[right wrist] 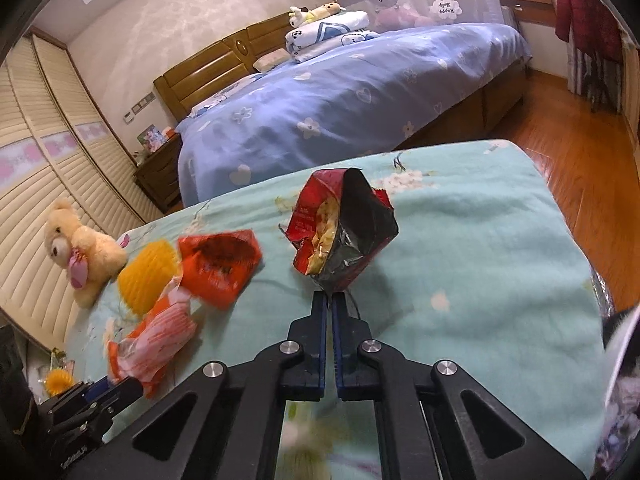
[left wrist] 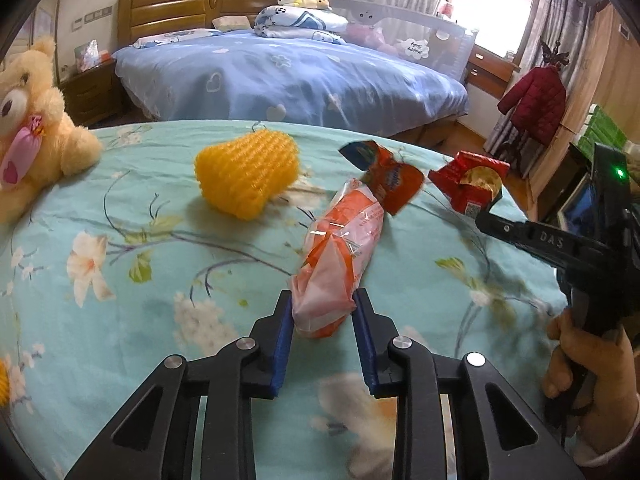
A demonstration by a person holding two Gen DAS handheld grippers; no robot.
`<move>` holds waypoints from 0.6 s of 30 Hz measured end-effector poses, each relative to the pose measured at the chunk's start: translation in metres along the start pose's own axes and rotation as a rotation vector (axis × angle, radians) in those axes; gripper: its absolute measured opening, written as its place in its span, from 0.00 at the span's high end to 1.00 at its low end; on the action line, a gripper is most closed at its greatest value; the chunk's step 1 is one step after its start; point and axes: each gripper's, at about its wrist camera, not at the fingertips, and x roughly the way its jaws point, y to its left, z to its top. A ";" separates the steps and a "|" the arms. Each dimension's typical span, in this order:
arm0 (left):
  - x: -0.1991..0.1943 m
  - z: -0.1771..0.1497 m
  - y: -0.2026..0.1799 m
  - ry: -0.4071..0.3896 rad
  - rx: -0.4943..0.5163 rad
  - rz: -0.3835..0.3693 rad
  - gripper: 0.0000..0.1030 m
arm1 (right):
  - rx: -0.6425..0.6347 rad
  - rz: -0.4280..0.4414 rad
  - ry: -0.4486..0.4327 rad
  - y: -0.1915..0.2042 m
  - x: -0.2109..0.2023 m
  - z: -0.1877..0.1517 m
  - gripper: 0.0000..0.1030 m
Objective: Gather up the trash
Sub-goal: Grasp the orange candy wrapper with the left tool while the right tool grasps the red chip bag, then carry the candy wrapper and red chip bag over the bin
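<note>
On the floral bed cover (left wrist: 120, 208), going from the left, a teddy bear (left wrist: 28, 132) sits at the edge and is not trash by the look of it; next to it lies a yellow foam fruit net (left wrist: 248, 172), untouched and resting on the cover. Then comes the orange-and-white plastic wrapper (left wrist: 340, 256), whose near end sits between the blue pads of the left gripper (left wrist: 323, 312); the pads press its sides, so I judge it clenched on the wrapper, which appears partly lifted. An orange snack packet (left wrist: 394, 184) lies just past the far end of that wrapper, touching or overlapping it. Furthest right, the right gripper (right wrist: 329, 300) is pinched tight on the bottom corner of a red chip bag (right wrist: 340, 228), held up clear of the cover with its torn mouth open. No bin or bag for the trash shows in either view, so nothing looks deposited yet: two pieces are in hand, while the foam net and the orange packet remain to gather.
</note>
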 end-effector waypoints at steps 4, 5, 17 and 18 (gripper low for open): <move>-0.008 -0.007 -0.007 0.002 -0.004 -0.021 0.73 | 0.000 0.008 0.001 0.000 -0.016 -0.015 0.98; -0.010 -0.009 -0.009 0.002 -0.004 -0.026 0.73 | 0.003 0.012 0.003 -0.001 -0.020 -0.019 0.98; -0.027 -0.025 -0.047 -0.005 0.042 -0.087 0.74 | 0.020 -0.004 -0.020 -0.016 -0.074 -0.055 0.98; -0.027 -0.026 -0.050 -0.003 0.048 -0.093 0.74 | 0.025 -0.006 -0.023 -0.018 -0.078 -0.058 0.98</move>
